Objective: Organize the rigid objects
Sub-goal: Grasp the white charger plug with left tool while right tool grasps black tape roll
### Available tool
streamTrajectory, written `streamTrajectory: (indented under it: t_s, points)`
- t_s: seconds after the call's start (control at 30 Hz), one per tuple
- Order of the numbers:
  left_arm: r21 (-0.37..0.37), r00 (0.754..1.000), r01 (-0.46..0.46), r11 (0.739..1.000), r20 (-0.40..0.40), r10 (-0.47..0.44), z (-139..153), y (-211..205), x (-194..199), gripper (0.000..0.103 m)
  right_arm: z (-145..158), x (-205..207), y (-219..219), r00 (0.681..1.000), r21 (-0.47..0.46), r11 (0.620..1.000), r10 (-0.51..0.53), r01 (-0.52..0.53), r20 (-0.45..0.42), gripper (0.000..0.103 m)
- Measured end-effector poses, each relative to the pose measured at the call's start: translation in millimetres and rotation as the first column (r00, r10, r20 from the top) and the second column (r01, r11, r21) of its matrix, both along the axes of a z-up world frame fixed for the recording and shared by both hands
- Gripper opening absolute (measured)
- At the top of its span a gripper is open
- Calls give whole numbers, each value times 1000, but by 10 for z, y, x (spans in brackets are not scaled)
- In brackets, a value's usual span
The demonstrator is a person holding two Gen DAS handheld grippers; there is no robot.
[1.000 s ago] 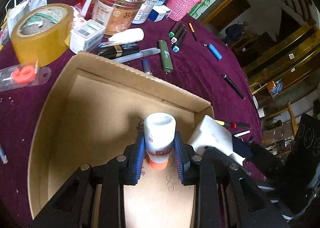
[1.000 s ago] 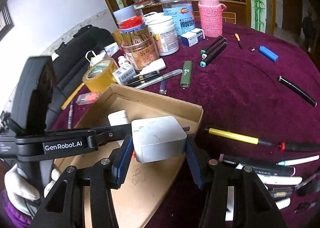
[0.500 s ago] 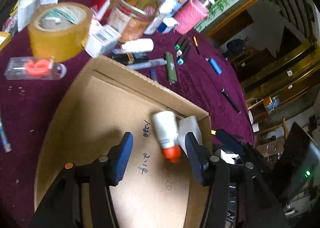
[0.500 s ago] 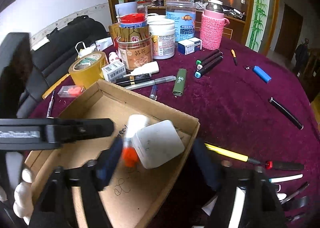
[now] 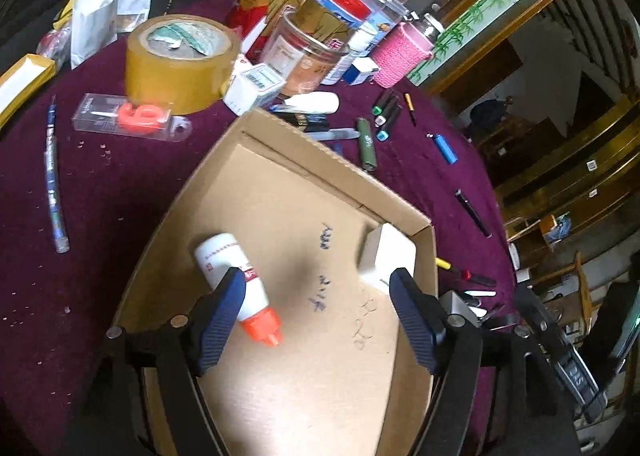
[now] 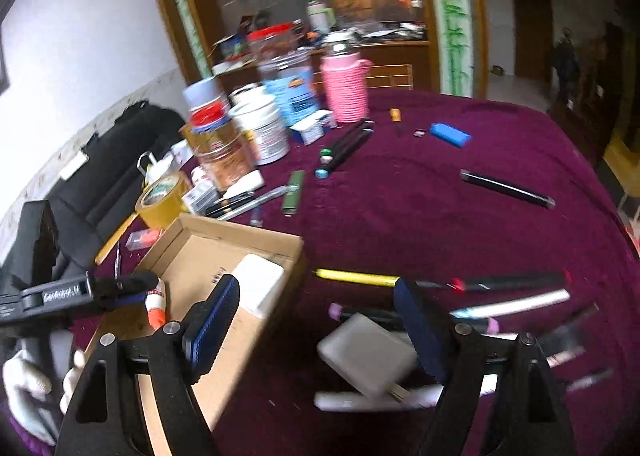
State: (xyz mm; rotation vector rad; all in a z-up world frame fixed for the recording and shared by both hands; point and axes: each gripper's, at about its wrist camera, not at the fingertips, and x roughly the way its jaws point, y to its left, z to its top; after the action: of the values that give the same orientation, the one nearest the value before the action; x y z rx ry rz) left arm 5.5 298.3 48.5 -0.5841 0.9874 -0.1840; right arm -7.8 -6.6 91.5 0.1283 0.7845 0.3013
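So both items are sitting in the shallow brown cardboard box [image 5: 280, 159] on the table with the dark purple cloth [image 5: 120, 191]. The white plastic bottle with the orange cap [image 5: 236, 280] is lying on its side on the box floor, cap pointing toward the camera, over by the left wall. The white rectangular block [image 5: 386, 256] is tucked into the far right corner, right up against the box wall. The left gripper [image 5: 318, 316] hangs over the box with its blue-padded jaws spread wide; they've just been opening and there's nothing pinched between them, though the left pad overlaps the bottle in the left wrist view and I can't tell if it touches. The right gripper [image 6: 320, 330] is wide open too, jaws just finished spreading and gripping nothing, and in its own view it sits over the cloth beside the box's right edge, above a grey square adapter with metal prongs [image 6: 368, 354] lying among a scatter of pens. That view is pretty motion-blurred. Behind the box there's a roll of tan packing tape [image 5: 180, 61], a pink knitted-sleeve flask [image 5: 400, 55] and a bunch of jars. A white-gloved hand [image 6: 24, 388] shows at the lower left of the right wrist view.
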Motion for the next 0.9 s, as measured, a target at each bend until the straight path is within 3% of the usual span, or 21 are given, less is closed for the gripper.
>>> streamTrajectory:
  t_s: [0.07, 0.1, 0.17, 0.3, 0.4, 0.53, 0.73, 0.9]
  points:
    - [-67, 1000, 18, 998, 1, -18, -11, -68, 64, 73, 4, -62, -152, 1000, 9, 1000, -25, 25, -3, 84]
    - [-137, 999, 44, 990, 4, -44, -41, -142, 139, 73, 2, -96, -240, 999, 20, 999, -37, 37, -6, 84]
    - [-185, 998, 63, 981, 8, -62, -58, -240, 236, 73, -8, -154, -394, 998, 37, 997, -60, 60, -16, 84]
    - [-123, 994, 71, 990, 89, -60, 236, -442, 191, 73, 12, -299, -764, 993, 55, 992, -116, 116, -6, 84]
    - [-2, 983, 129, 992, 130, -127, 490, -719, -4, 74, 3, -354, -1052, 983, 39, 983, -181, 180, 16, 88]
    - [145, 957, 219, 965, 159, -241, 673, -1142, -237, 81, -139, -302, -1448, 961, 79, 958, -277, 277, -10, 89]
    - [245, 924, 332, 911, 110, -366, 530, -1706, -354, 81, -394, -214, -1832, 924, 36, 924, -382, 382, 8, 89]
    - [222, 935, 340, 914, 20, -353, 218, -1960, -148, 81, -559, -213, -2067, 904, 23, 904, -427, 427, -2, 89]
